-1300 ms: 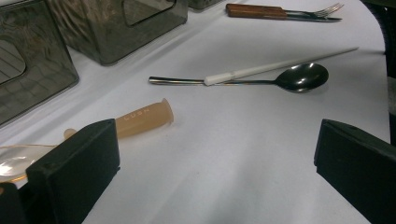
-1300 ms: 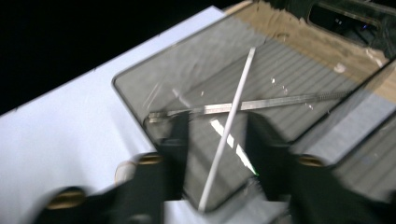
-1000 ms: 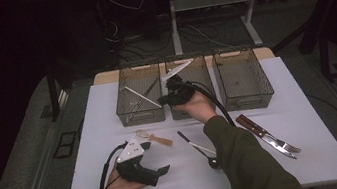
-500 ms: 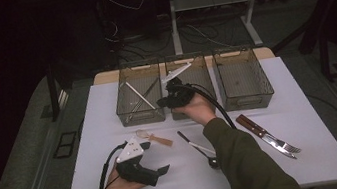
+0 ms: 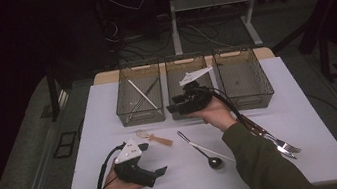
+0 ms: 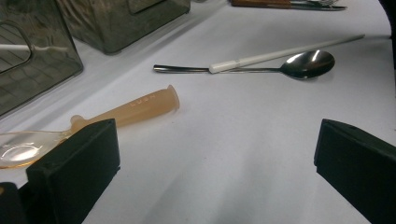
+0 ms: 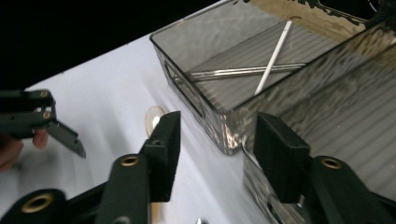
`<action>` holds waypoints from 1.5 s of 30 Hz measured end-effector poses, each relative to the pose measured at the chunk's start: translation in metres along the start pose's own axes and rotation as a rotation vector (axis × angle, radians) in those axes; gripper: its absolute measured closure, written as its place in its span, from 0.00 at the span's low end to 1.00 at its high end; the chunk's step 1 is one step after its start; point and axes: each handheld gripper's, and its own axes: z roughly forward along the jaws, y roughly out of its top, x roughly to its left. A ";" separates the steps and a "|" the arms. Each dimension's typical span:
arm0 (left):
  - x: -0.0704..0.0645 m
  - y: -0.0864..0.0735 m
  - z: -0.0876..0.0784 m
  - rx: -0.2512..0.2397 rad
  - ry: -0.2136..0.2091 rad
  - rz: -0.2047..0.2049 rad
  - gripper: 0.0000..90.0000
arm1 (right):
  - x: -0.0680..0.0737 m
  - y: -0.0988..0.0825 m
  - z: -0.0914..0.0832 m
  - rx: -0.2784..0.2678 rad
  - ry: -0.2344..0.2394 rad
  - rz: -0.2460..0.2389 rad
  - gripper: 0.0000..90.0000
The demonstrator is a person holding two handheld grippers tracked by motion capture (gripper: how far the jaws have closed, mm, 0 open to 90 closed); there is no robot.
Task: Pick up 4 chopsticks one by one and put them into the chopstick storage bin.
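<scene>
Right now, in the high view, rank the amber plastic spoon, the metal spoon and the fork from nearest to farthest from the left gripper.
1. amber plastic spoon: just beyond the left gripper, toward the bins.
2. metal spoon: mid-table, to the gripper's right, with a white chopstick along it.
3. fork: farthest, toward the table's right side, past the person's right sleeve.

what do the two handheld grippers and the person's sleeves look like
Both are black, chunky handheld tools. The left gripper has a pale three-cornered plate on top and a black cable looping from its back; its jaws are flat black blocks. The right gripper also carries a pale plate and a black cable, with brass-coloured pivot rivets behind its jaws. The sleeves are dark olive green.
</scene>
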 end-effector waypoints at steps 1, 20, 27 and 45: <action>0.000 0.000 0.000 0.003 -0.002 0.001 0.00 | 0.000 -0.002 -0.003 0.001 -0.008 -0.013 0.56; 0.000 -0.003 0.002 0.031 -0.041 -0.050 0.00 | 0.011 -0.056 -0.062 0.044 -0.073 -0.040 0.49; 0.001 -0.003 0.003 0.029 -0.035 -0.059 0.00 | 0.012 -0.085 -0.082 0.054 -0.086 -0.022 0.52; 0.000 -0.002 0.003 0.021 -0.024 -0.058 0.00 | 0.026 -0.146 -0.118 0.159 -0.061 -0.008 0.70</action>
